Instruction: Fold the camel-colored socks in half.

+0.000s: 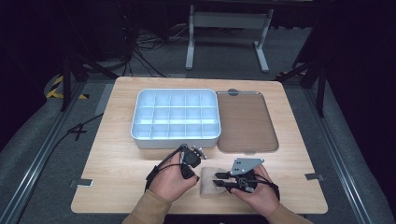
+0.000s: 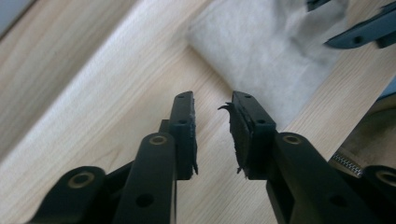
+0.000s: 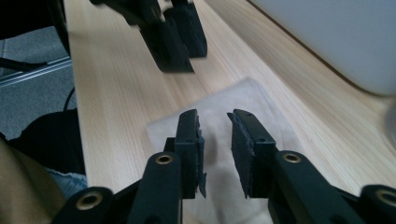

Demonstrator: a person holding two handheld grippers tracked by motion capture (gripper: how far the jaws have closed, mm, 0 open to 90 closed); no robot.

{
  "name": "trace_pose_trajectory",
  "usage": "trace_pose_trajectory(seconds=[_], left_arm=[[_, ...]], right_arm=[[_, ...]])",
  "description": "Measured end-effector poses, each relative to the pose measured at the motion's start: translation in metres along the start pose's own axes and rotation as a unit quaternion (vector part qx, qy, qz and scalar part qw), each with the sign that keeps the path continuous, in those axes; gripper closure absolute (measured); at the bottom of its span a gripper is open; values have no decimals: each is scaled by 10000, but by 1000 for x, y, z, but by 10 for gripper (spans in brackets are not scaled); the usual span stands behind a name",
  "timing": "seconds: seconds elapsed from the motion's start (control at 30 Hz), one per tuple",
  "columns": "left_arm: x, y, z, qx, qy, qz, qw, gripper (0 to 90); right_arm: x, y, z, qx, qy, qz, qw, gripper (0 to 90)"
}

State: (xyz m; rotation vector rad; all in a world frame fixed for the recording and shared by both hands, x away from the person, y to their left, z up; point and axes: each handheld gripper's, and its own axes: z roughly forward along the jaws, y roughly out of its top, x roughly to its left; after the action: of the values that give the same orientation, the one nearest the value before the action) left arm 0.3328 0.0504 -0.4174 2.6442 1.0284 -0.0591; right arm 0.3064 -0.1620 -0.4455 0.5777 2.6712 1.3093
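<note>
wooden table (image 1: 116, 154): cloth (image 1: 208, 181) lies between both grippers' fingers (image 3: 189, 135).

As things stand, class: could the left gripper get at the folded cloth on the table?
Probably yes. The left gripper is open with nothing between its jaws, and only bare table lies between it and the cloth.

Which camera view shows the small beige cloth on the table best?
The high view: the whole cloth lies between the left gripper and the right gripper, and you see its place on the table. The left gripper view shows part of it, blurred; the right gripper view shows it partly behind the jaws.
</note>
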Motion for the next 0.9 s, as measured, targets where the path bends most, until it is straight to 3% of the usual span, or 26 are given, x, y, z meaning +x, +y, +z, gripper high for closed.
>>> trace_pose_trajectory(seconds=[0.27, 0.47, 0.73, 0.9], left_arm=[[1, -5, 5, 46, 37, -94, 9999, 749], [2, -4, 7, 49, 23, -40, 10000, 750], [2, -3, 12, 112, 33, -33, 9999, 753], [1, 0, 16, 230, 29, 176, 9996, 770]], right_arm=[[0, 0, 13, 134, 97, -68, 9998, 826], [-1, -7, 23, 557, 99, -195, 9982, 864], [-1, -5, 19, 593, 117, -247, 9979, 847], [-4, -5, 10, 601, 97, -214, 9979, 885]])
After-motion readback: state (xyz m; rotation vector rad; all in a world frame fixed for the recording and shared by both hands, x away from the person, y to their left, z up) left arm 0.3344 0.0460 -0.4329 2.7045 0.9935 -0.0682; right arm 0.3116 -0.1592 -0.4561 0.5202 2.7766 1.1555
